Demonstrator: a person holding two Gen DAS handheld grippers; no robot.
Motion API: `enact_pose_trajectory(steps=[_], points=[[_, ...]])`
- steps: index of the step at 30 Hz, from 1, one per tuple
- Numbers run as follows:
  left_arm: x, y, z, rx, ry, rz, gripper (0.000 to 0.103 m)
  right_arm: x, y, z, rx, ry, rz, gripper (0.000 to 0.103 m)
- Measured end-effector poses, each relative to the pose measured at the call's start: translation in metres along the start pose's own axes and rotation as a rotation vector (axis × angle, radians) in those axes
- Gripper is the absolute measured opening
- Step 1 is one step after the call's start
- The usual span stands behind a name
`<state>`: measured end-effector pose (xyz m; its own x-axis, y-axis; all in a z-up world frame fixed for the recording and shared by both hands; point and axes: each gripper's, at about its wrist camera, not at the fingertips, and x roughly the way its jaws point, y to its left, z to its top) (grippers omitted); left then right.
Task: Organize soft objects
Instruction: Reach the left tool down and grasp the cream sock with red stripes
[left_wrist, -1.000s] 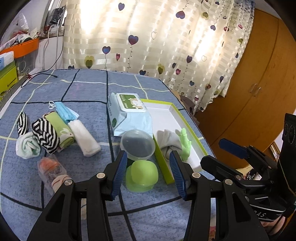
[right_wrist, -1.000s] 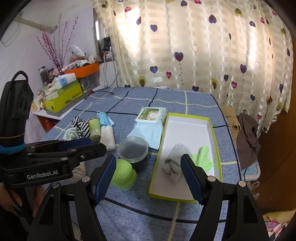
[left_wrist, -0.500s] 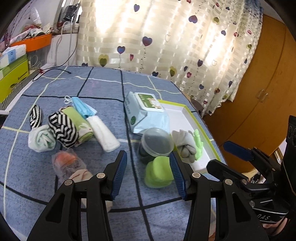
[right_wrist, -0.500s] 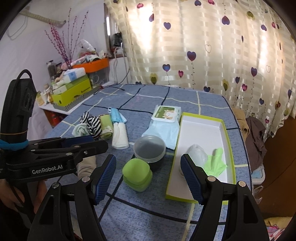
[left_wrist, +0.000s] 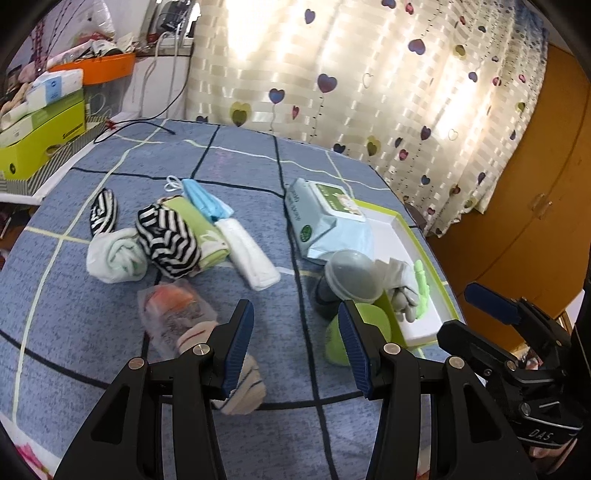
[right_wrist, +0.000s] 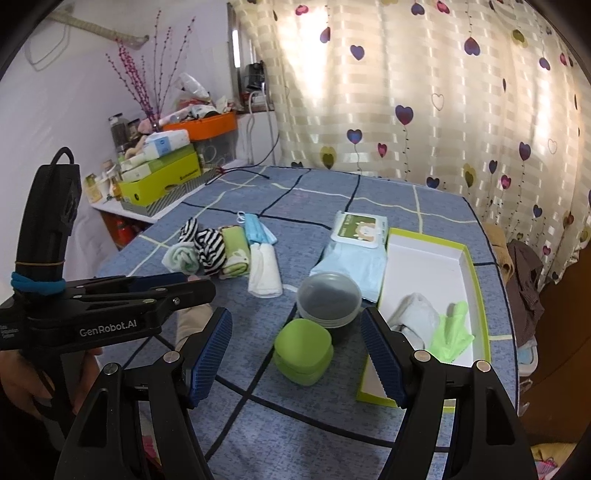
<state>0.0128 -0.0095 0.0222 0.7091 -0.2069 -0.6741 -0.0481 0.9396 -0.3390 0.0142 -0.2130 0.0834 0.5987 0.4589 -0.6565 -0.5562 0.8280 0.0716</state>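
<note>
Fabric pile (left_wrist: 173, 236): loose; your pinch may drag neighbours.
Left gripper (left_wrist: 295, 343): jaws wide, empty.
Right gripper (right_wrist: 295, 354): likewise, seemingly.

Striped sock (left_wrist: 236, 391) partly behind the left jaws

From my remote view I see a heart-patterned curtain (right_wrist: 424, 96) behind a blue checked cloth (left_wrist: 240, 155). On the cloth sit a wet-wipes pack (right_wrist: 356, 245), a lidded round tub (right_wrist: 328, 299) and a green square container (right_wrist: 303, 350). A cluttered side shelf holds a yellow-green box (right_wrist: 162, 177) and an orange bin (right_wrist: 201, 125).
</note>
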Motion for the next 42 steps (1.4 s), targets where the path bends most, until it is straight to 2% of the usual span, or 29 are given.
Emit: enact_pose_trajectory(steps=[15,21,23,26,30,42], points=[[0.000,0.062,-0.015,-0.131,0.018,0.102,0.049,0.019,0.023,0.005,-0.053,0.026,0.060,0.072],[0.009,0.071,-0.018,-0.147,0.053,0.095,0.049,0.027,0.027,0.006,-0.062,0.041,0.066,0.072],[0.010,0.073,-0.020,-0.153,0.062,0.093,0.050,0.029,0.027,0.006,-0.065,0.047,0.068,0.072],[0.015,0.071,-0.027,-0.168,0.096,0.074,0.057,0.032,0.027,0.007,-0.066,0.052,0.070,0.072],[0.026,0.066,-0.033,-0.191,0.135,0.054,0.057,0.034,0.028,0.006,-0.070,0.056,0.077,0.072],[0.059,0.058,-0.040,-0.221,0.231,0.066,0.057,0.033,0.026,0.002,-0.053,0.054,0.076,0.072]])
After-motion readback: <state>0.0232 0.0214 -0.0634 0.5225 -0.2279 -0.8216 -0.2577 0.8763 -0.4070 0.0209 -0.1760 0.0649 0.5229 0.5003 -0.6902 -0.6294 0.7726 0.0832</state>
